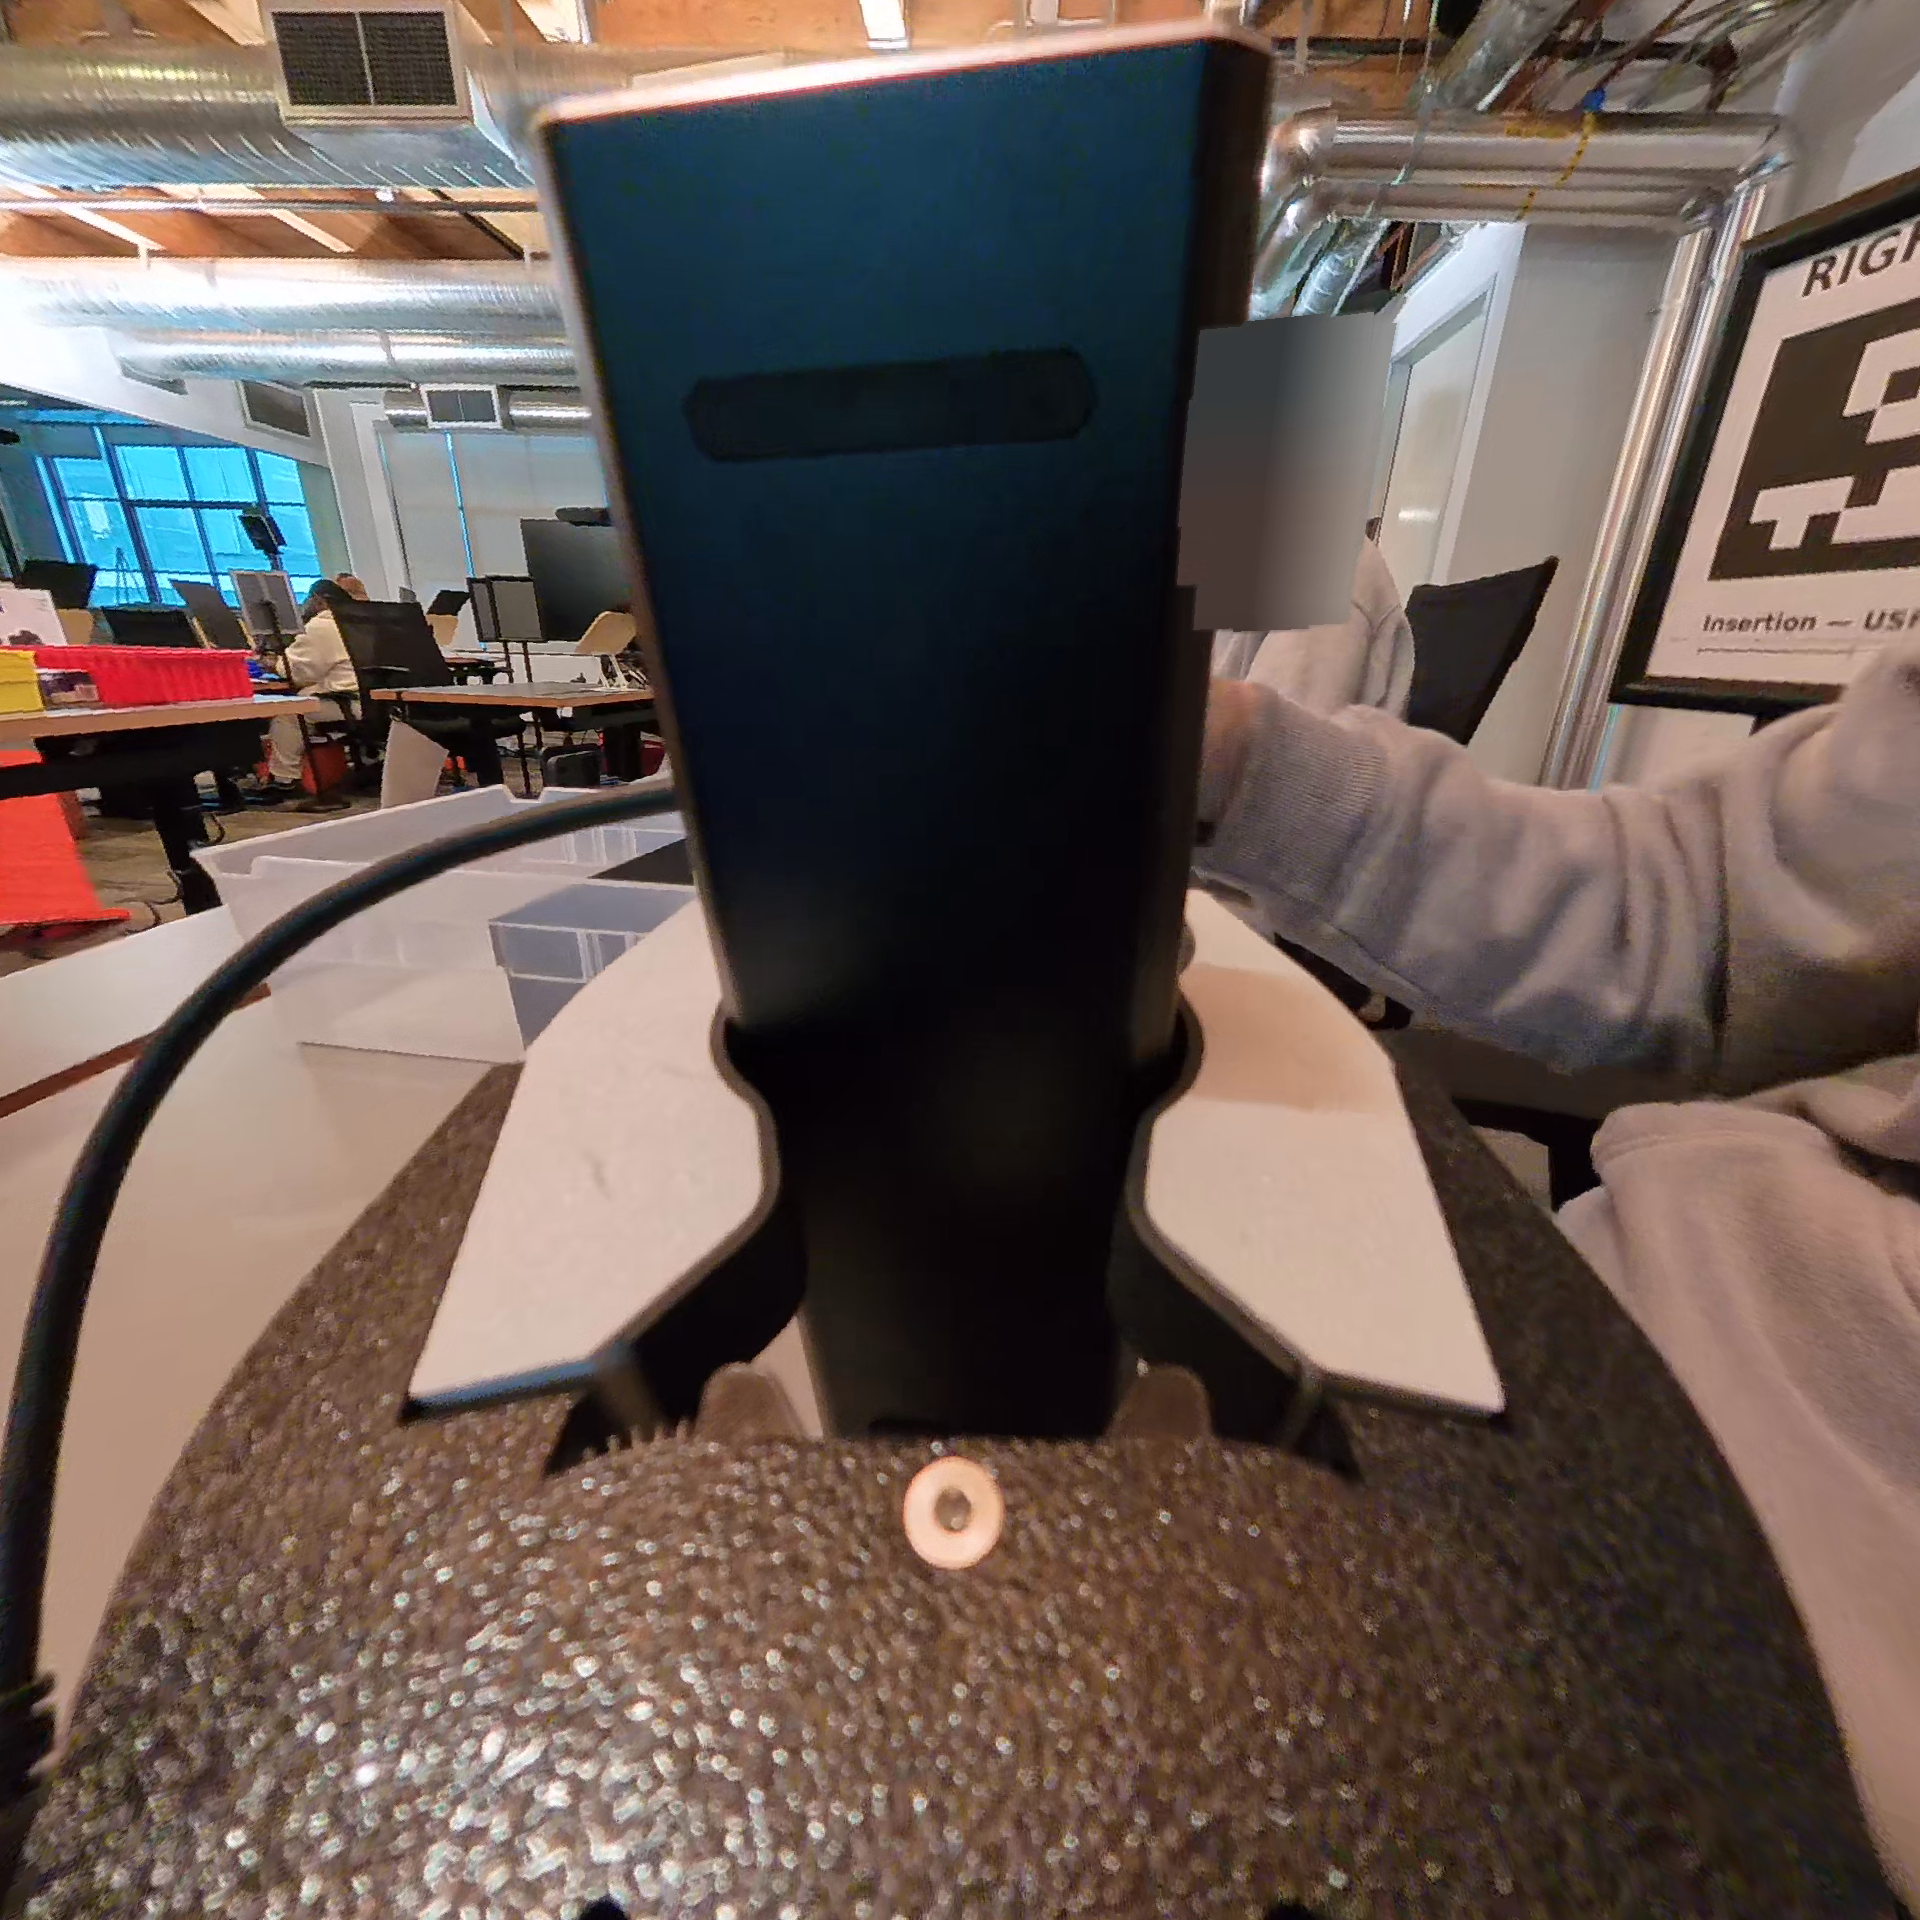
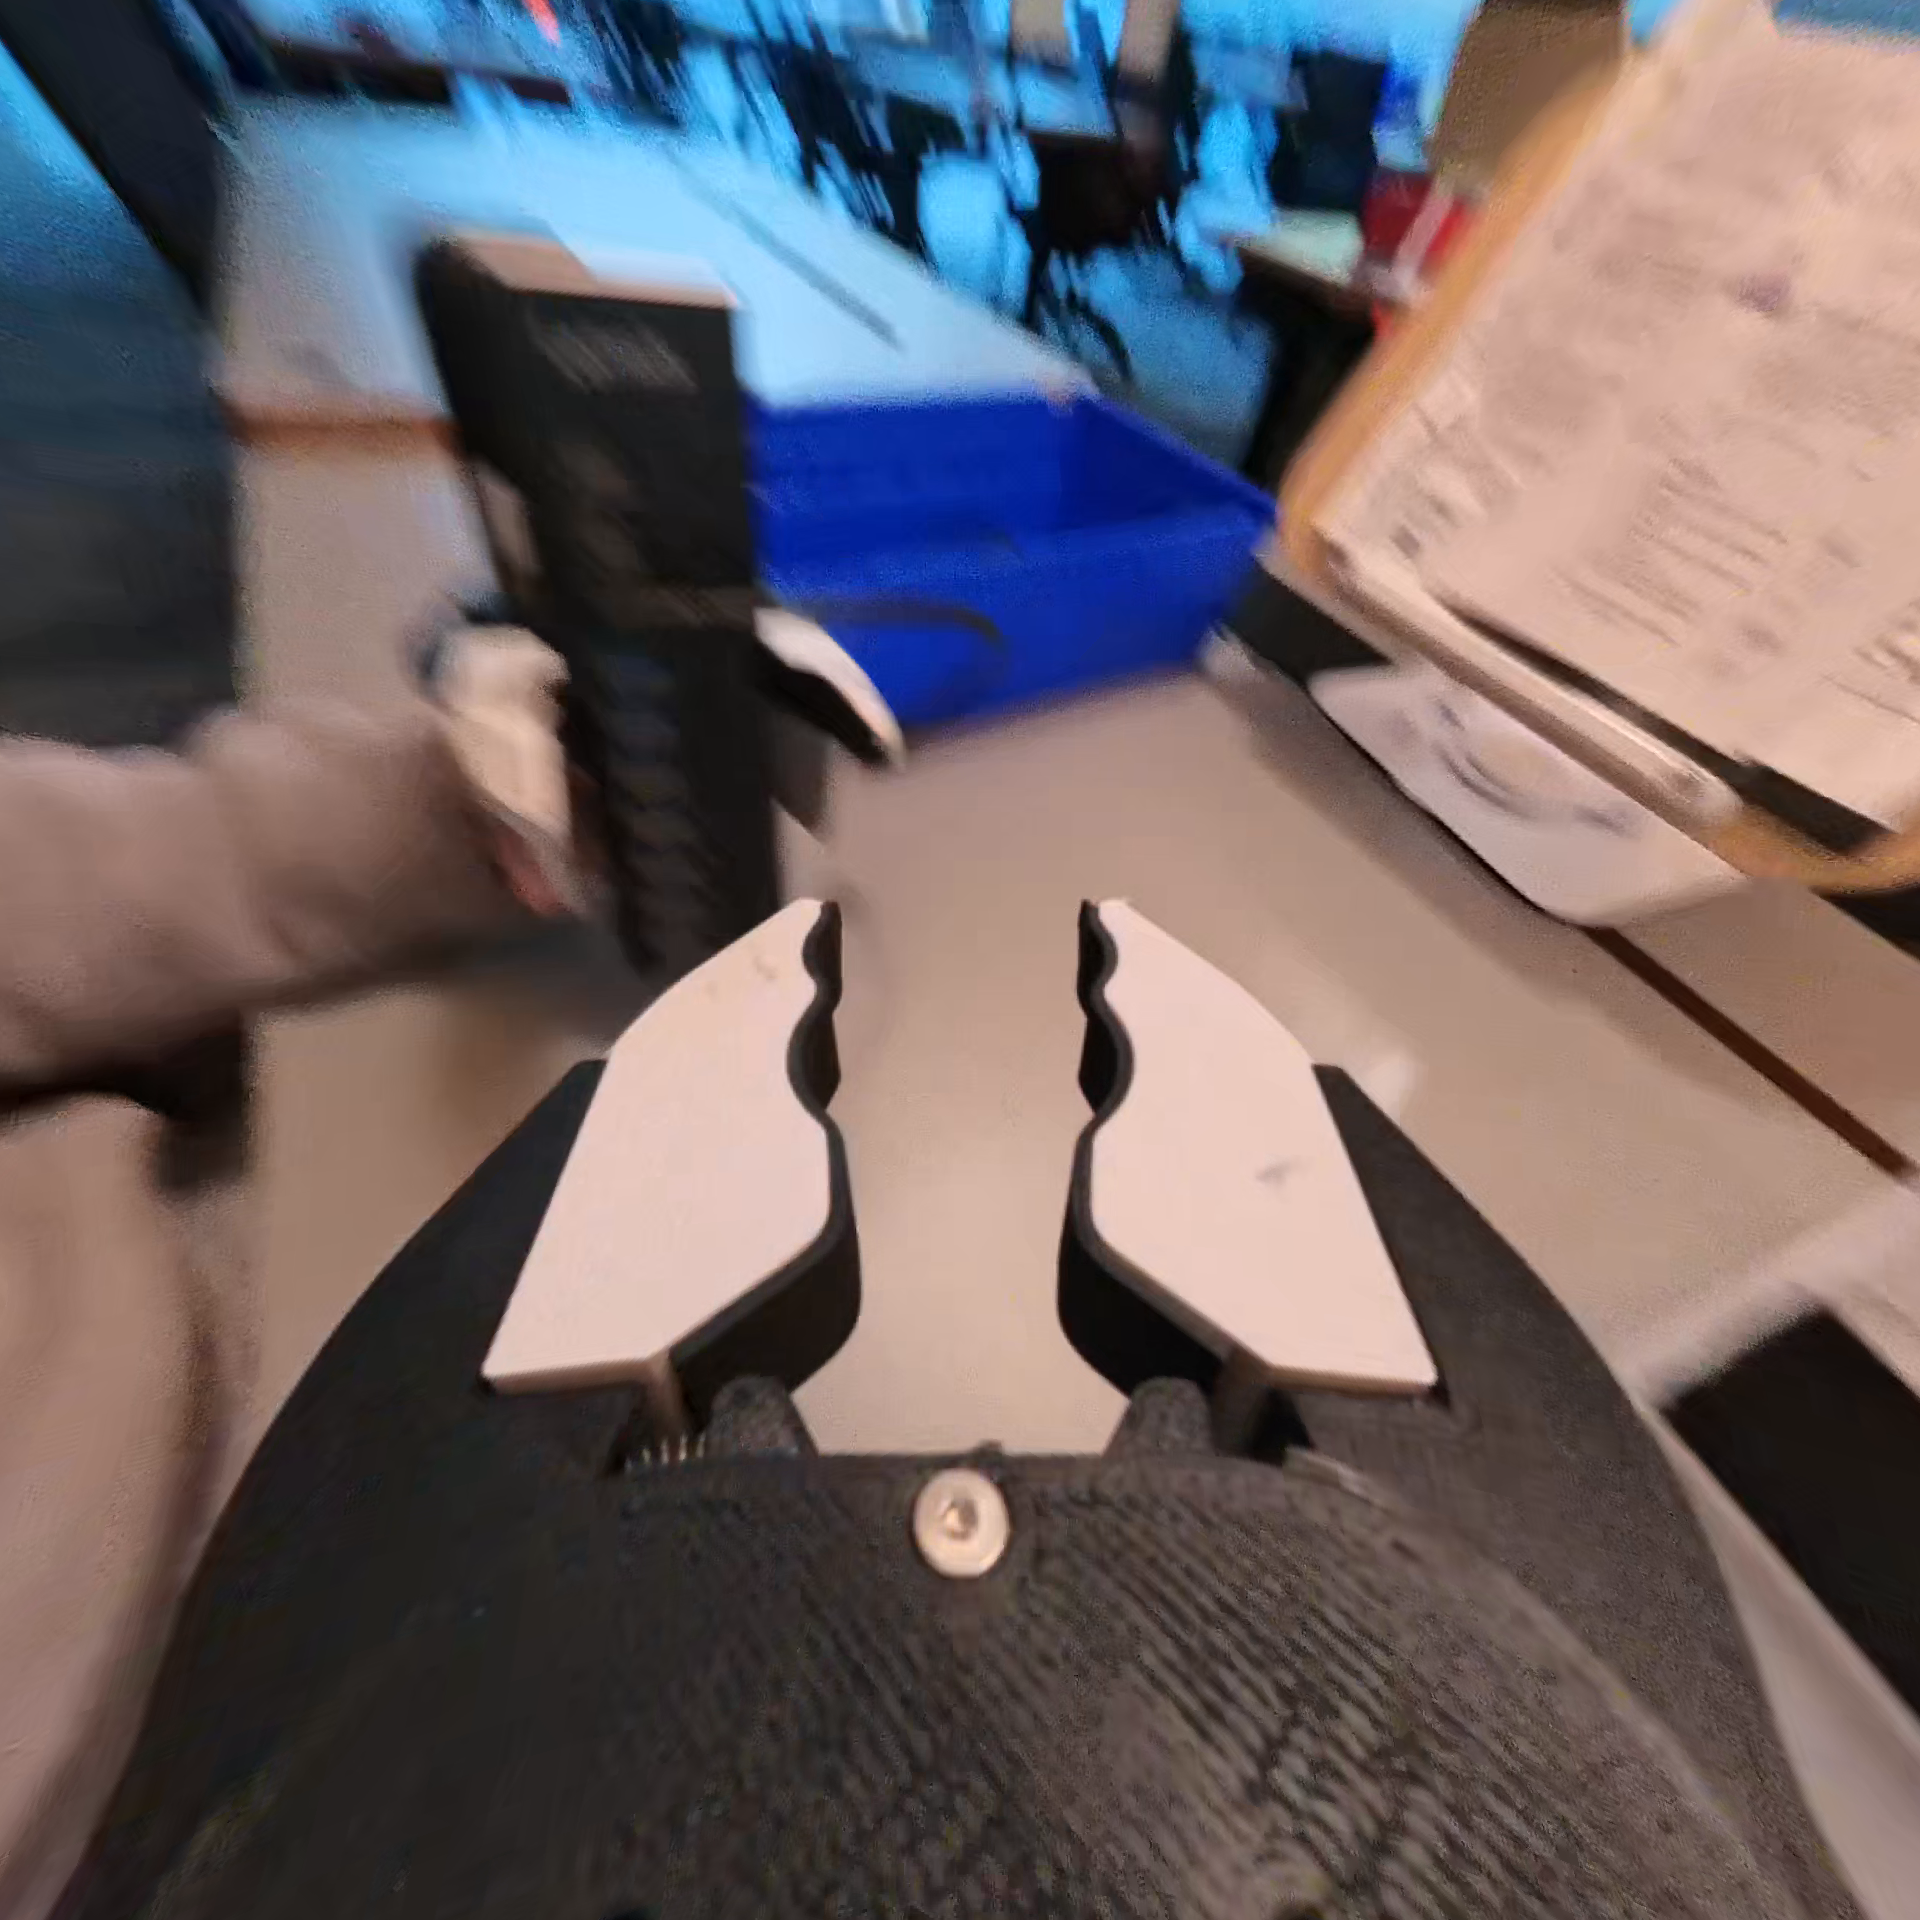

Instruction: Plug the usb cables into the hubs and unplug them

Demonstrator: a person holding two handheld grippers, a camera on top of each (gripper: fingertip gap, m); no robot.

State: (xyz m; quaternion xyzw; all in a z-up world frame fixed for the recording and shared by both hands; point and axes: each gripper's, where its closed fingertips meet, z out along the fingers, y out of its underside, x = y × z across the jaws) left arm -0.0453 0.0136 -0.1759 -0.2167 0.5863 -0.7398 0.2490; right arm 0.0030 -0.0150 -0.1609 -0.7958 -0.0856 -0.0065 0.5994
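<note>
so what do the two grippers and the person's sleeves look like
Both tongs match: the left tongs and right tongs have flat white finger plates with wavy black inner edges, set on a black grainy body with a silver screw. A black cable loops beside the left one. The sleeves are light grey knit.
</note>
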